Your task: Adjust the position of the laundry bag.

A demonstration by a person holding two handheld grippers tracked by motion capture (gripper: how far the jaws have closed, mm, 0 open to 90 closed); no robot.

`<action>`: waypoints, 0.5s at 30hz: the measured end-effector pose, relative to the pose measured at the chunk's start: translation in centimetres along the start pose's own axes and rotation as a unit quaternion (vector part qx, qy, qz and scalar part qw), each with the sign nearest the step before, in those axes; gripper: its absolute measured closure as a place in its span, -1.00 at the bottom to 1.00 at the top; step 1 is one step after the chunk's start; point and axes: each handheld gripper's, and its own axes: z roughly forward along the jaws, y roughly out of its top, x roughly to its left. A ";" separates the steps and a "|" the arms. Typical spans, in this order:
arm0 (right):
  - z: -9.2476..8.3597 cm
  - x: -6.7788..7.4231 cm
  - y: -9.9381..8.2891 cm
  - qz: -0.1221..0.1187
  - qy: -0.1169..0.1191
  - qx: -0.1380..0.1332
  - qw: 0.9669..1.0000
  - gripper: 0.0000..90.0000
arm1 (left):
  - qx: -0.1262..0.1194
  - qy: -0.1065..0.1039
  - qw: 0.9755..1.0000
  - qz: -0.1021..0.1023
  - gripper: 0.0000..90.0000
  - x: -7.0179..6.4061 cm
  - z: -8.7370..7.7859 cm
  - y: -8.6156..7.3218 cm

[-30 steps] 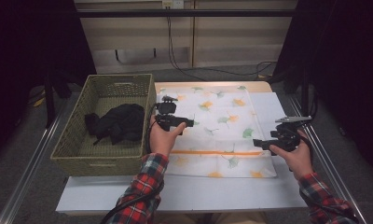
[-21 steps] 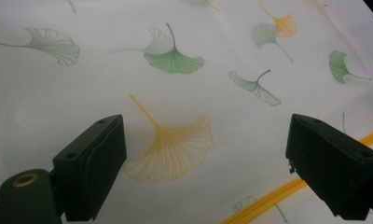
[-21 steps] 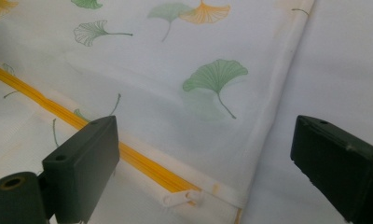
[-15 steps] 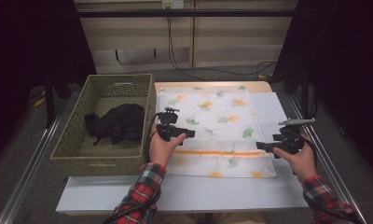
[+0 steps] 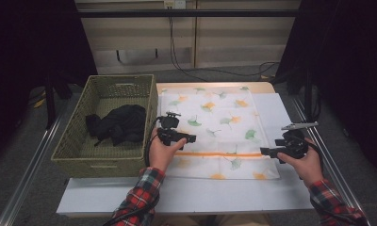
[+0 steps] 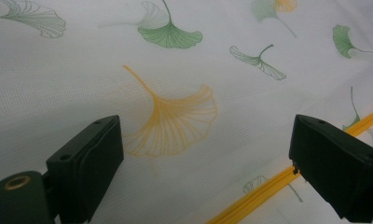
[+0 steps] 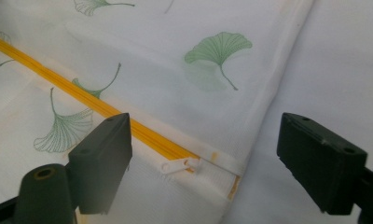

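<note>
High view, left to right: wicker basket (image 5: 83, 141) at 9 o'clock held dark garment (image 5: 118, 125); mesh laundry bag (image 5: 215, 117) lay flat mid-desk (image 5: 224, 193). Left hand-held gripper (image 5: 192, 138) hovered spread over bag's left edge. Right hand-held gripper (image 5: 263, 151) at 3 o'clock, jaws just narrowing, nothing pinched, framed zipper pull (image 7: 180, 165). Step judged: reaching for zipper. Next: pinch pull, draw along yellow zipper (image 7: 96, 105).
</note>
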 end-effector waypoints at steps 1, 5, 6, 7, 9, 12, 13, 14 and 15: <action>0.0 0.0 -0.1 -0.001 0.003 0.001 1.000 -0.55 | 0.001 0.001 1.000 0.003 -0.79 -0.1 0.1 0.0; -0.1 -0.2 -0.6 0.004 -0.001 -0.002 1.000 -0.40 | 0.004 -0.002 1.000 0.003 -0.80 -0.1 0.4 -0.1; -0.1 -0.3 -0.7 0.001 -0.002 -0.006 1.000 -0.37 | 0.007 -0.002 1.000 0.005 -0.80 -0.1 0.4 -0.1; -0.1 -0.3 -0.8 0.000 -0.003 -0.006 1.000 -0.32 | 0.004 -0.001 1.000 0.003 -0.80 -0.2 0.5 -0.1; -0.1 -0.4 -0.9 -0.002 -0.001 -0.008 1.000 -0.16 | 0.004 -0.003 1.000 0.003 -0.80 -0.1 0.6 -0.1; 0.0 -0.5 -1.1 0.003 -0.002 -0.008 1.000 -0.10 | 0.006 -0.002 1.000 0.005 -0.80 -0.2 0.7 -0.1; 0.2 -0.6 -1.1 0.000 0.001 -0.011 1.000 -0.09 | 0.006 -0.003 1.000 0.003 -0.80 -0.2 0.7 -0.2; 0.2 -0.6 -1.2 0.005 0.002 -0.007 1.000 -0.08 | 0.006 -0.002 1.000 0.003 -0.80 -0.2 0.7 -0.2; 0.3 -0.6 -1.2 0.007 0.000 -0.002 1.000 -0.06 | 0.006 -0.001 1.000 0.004 -0.80 -0.1 0.7 -0.2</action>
